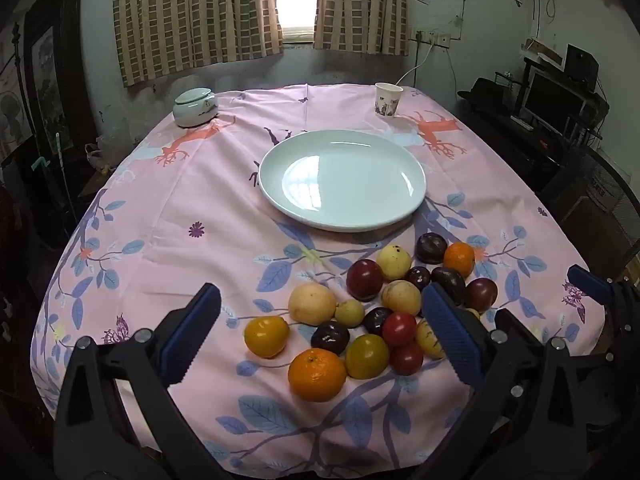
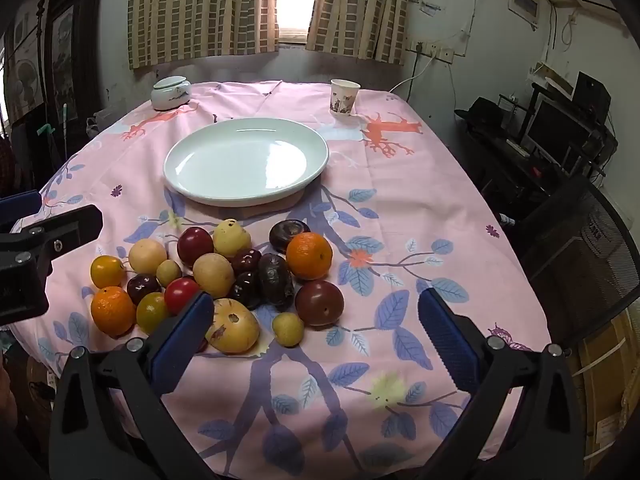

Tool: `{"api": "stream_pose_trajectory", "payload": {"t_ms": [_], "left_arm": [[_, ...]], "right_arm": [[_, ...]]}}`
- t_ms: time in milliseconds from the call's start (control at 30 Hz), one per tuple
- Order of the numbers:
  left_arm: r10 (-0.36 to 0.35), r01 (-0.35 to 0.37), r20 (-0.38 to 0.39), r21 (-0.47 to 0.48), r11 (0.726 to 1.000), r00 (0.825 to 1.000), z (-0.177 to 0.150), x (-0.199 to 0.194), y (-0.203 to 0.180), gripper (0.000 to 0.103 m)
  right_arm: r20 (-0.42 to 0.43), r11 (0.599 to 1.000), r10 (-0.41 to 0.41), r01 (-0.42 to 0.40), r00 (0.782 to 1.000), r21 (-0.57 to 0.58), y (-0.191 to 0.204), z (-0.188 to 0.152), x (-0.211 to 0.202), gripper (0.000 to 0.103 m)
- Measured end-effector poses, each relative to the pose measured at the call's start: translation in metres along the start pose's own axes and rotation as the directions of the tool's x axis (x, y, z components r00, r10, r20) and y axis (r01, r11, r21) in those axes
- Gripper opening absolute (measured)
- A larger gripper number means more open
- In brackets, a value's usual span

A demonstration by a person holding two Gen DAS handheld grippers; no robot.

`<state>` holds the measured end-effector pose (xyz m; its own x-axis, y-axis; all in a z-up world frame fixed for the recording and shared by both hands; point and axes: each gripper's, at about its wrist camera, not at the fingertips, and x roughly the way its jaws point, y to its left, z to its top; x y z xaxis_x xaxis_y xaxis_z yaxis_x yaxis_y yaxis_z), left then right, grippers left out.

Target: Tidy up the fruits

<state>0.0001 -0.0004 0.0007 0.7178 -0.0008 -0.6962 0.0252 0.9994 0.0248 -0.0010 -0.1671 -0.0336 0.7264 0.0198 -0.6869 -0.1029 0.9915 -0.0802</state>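
Fruit [image 2: 224, 276] lies heaped near the table's front edge, just short of the empty plate [image 2: 188, 184]. Left gripper [image 1: 320, 334] and right gripper [image 2: 312, 340] both gape wide, holding nothing. Sorting looks unstarted; next, close on one edge fruit.

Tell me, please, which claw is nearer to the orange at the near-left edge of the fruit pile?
Left. The left claw is open around that side of the pile, the orange lying just beyond its fingers. The right claw is open further right, the orange outside its left finger.
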Motion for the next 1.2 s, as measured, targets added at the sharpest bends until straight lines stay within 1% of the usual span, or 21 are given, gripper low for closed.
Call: {"api": "stream_pose_trajectory", "payload": {"t_ms": [67,100,267,300,367,467,500,533,900,1200], "left_arm": [[0.005,-0.005,0.004,-0.004,1.0,1.0,0.001,0.0,0.0,0.101],[-0.008,0.008,0.011,-0.005,1.0,1.0,0.0,-0.002,0.001,0.101],[-0.017,0.017,0.002,-0.014,1.0,1.0,-0.004,-0.006,-0.003,0.101],[-0.031,0.031,-0.007,-0.017,0.999,0.999,-0.001,-0.002,0.0,0.101],[-0.036,0.036,-0.011,-0.012,0.999,0.999,0.0,-0.002,-0.003,0.101],[-0.041,0.04,-0.017,-0.004,0.999,0.999,0.0,-0.002,-0.008,0.101],[-0.043,0.043,-0.012,-0.008,0.999,0.999,-0.005,-0.002,-0.004,0.101],[-0.043,0.042,-0.01,-0.01,0.999,0.999,-0.007,-0.002,-0.002,0.101],[-0.041,0.04,-0.01,-0.017,0.999,0.999,-0.008,-0.004,-0.001,0.101],[-0.043,0.043,-0.011,-0.02,0.999,0.999,-0.008,-0.004,-0.001,0.101]], "right_arm": [[0.001,1.0,-0.003,0.003,1.0,0.0,0.0,0.0,0.0,0.102],[-0.003,1.0,-0.003,0.003,1.0,0.002,-0.001,0.001,0.001,0.102],[-0.028,0.999,0.025,-0.024,0.999,0.03,-0.004,0.0,0.004,0.102],[-0.031,0.999,0.031,-0.03,0.999,0.032,-0.004,0.0,0.004,0.102],[-0.031,0.999,0.037,-0.036,0.999,0.03,-0.002,-0.002,0.0,0.102],[-0.026,0.999,0.034,-0.034,0.999,0.021,-0.001,-0.007,-0.007,0.102],[-0.031,0.999,0.027,-0.027,0.999,0.024,-0.008,-0.004,-0.005,0.102],[-0.039,0.999,0.021,-0.02,0.999,0.026,-0.003,-0.001,0.002,0.102],[-0.041,0.999,0.022,-0.021,0.999,0.038,-0.004,-0.002,0.002,0.102],[-0.045,0.999,0.026,-0.024,0.999,0.026,-0.002,-0.002,0.003,0.102]]}}
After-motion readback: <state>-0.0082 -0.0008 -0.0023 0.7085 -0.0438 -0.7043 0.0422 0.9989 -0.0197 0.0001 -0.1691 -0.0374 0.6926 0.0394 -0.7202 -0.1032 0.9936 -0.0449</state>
